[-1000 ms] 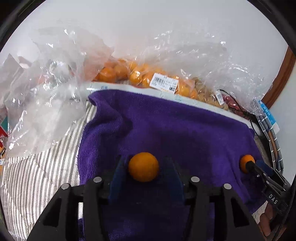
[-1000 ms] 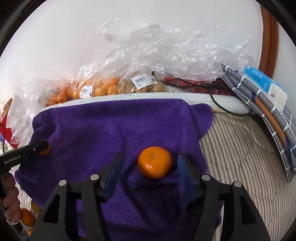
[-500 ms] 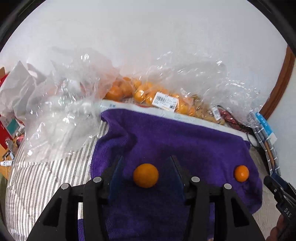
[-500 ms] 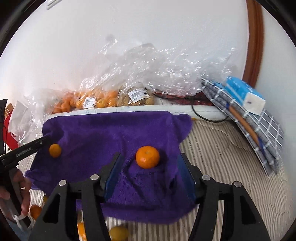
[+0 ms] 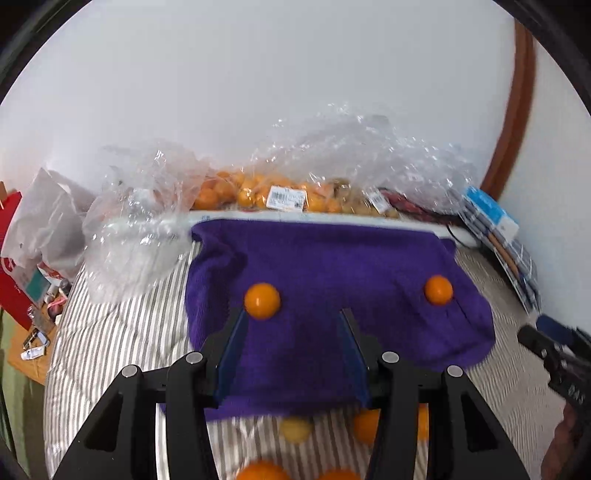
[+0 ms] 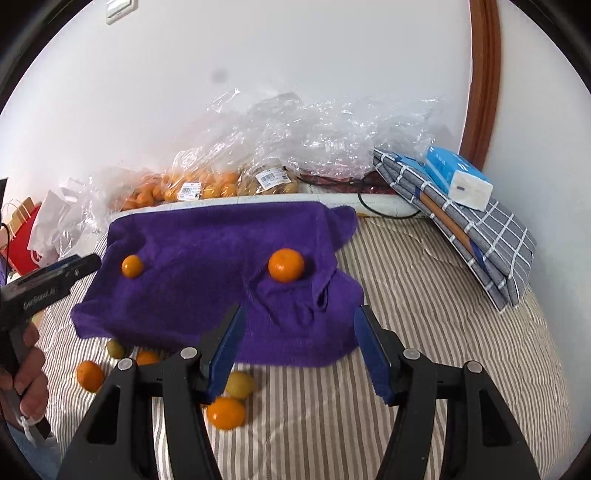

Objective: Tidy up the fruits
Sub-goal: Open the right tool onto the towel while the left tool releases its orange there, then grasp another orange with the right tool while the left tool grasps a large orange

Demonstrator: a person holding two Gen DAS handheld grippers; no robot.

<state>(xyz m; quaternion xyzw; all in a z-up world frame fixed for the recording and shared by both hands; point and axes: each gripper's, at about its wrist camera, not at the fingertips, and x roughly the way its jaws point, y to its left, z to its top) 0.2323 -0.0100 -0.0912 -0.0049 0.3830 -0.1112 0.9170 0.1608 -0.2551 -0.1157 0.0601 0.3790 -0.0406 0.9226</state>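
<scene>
Both tongs, left gripper (image 5: 291, 325) and right gripper (image 6: 297, 323), are open and empty above the purple towel (image 6: 207, 258). Only the right view shows the yellow fruit (image 6: 240, 384) clearly, near the towel's front edge.

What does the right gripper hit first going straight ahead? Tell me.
Probably the purple towel: the open right gripper points at its rumpled near part, short of the tangerine. Depth is unclear.

A home, likely a bedroom. Striped bedding (image 6: 424, 332) covers a mattress pushed against a plain white wall (image 6: 295, 55). A folded checked blanket (image 6: 491, 243) with a tissue pack (image 6: 458, 177) on top sits by a wooden door frame (image 6: 484, 74). Grocery bags of fruit (image 6: 192, 184) and a light switch (image 6: 118, 11) complete it.
</scene>
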